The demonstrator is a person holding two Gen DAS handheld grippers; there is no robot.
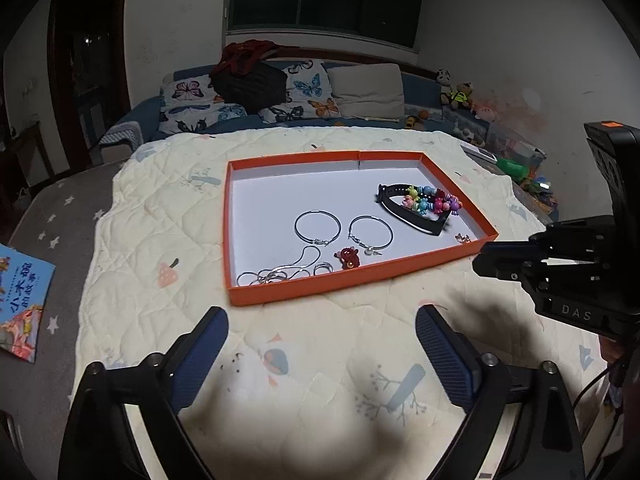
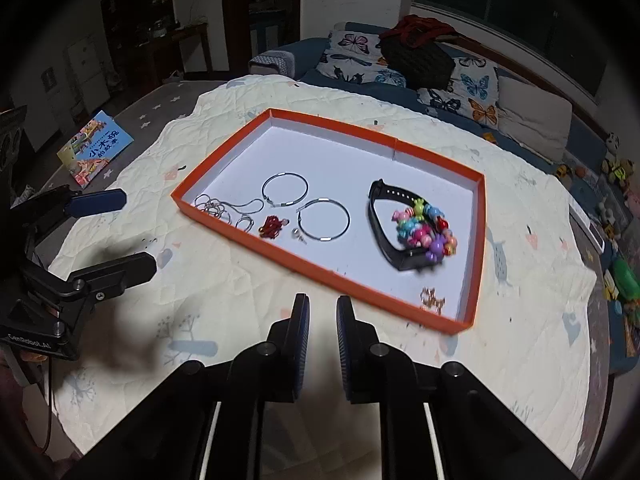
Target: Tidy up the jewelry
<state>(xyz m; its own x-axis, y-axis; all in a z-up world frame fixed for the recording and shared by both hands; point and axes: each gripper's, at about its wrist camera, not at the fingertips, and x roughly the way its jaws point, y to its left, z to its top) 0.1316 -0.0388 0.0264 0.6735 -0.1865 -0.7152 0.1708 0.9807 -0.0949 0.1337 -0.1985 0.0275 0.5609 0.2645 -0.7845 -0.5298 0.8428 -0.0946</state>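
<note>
An orange tray (image 1: 360, 276) (image 2: 320, 272) with a white floor lies on a cream quilt. In it are two silver hoops (image 1: 295, 227) (image 2: 308, 188), a tangled silver chain (image 1: 276, 276) (image 2: 218, 208), a red charm (image 1: 349, 258) (image 2: 272, 227), a black wristband (image 1: 420, 224) (image 2: 380, 232) with a colourful bead bracelet (image 1: 434, 202) (image 2: 424, 228) across it, and small gold earrings (image 1: 463, 237) (image 2: 432, 300) in the near right corner. My left gripper (image 1: 322, 312) (image 2: 116, 234) hangs wide open in front of the tray, holding nothing. My right gripper (image 2: 322, 300) (image 1: 496, 256) shows a narrow gap with nothing in it, just short of the tray's near wall.
The quilt (image 1: 320, 360) covers a round table. A picture book (image 1: 20, 300) (image 2: 94, 148) lies on grey starred fabric to the left. Behind stands a sofa with butterfly pillows (image 1: 304, 92) (image 2: 472, 92). Toys (image 1: 516, 168) crowd the far right.
</note>
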